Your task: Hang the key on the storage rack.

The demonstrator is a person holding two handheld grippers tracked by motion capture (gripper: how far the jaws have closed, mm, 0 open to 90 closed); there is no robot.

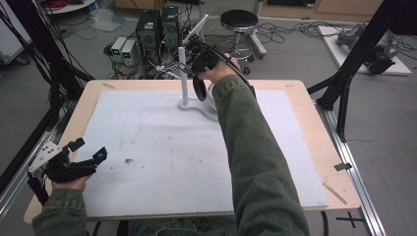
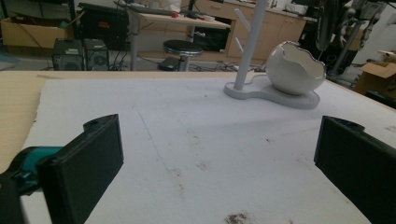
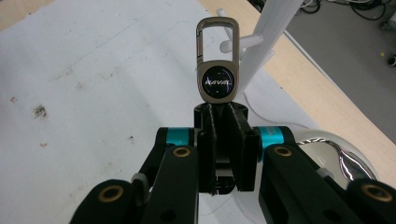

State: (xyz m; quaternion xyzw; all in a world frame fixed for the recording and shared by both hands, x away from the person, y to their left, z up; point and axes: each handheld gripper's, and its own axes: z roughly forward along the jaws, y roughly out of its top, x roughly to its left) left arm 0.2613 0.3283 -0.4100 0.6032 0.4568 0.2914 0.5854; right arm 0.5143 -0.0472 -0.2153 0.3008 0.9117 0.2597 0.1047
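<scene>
We hold a key clip up by the white peg stand.

Our right gripper point(image 3: 218, 122) has its jaws pressed together on the lower end of the key clip point(image 3: 217, 60), whose open loop sits just beside a side peg of the stand point(image 3: 275, 28) at the far edge of the white mat point(image 1: 162, 147). Our left gripper point(image 1: 87, 152) rests near the front left corner, jaws spread wide and empty. We judge the risk to be the loop missing the short peg, or nudging the light stand and the eggshell bowl point(image 2: 295, 69) on its base, since the grip is narrow and the clip could twist.
</scene>
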